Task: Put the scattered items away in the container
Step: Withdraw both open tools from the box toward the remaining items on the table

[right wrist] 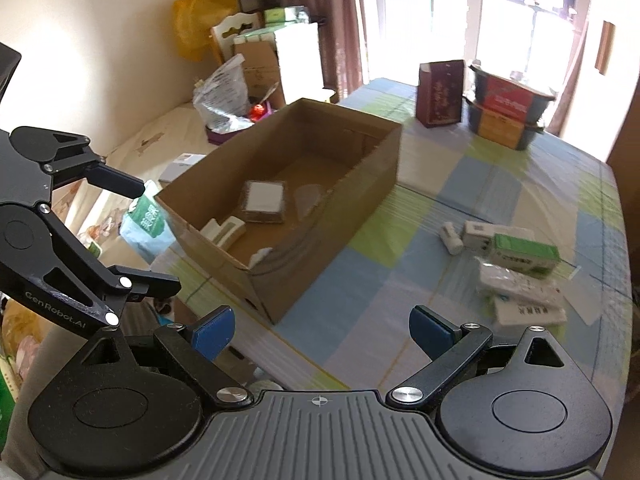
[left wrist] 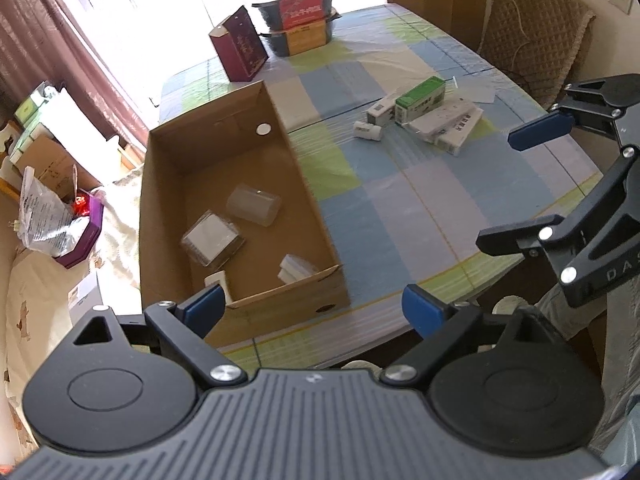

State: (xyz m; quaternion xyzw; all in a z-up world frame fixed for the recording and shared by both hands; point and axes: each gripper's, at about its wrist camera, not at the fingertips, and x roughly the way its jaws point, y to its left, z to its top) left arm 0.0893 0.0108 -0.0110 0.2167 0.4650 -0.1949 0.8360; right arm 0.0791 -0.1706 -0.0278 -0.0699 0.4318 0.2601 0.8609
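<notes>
Nearest the table's edge both tools hang with nothing in them: the left gripper [left wrist: 312, 308] and the right gripper [right wrist: 322, 330] each spread wide, seemingly ready to reach. Just beyond, the cardboard box [left wrist: 312, 200] already holds a few packets. Right of it, apart, a pile of small boxes [left wrist: 424, 116] lies loose on the checked tablecloth [left wrist: 380, 200], nothing blocking; farther back stand a maroon carton [left wrist: 240, 46] and stacked tubs [left wrist: 300, 16]

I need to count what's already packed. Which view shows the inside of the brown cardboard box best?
The left wrist view: it looks down into the brown cardboard box, showing the floor and the items on it. The right wrist view sees the box at a lower angle, its near wall hiding part of the floor.
</notes>
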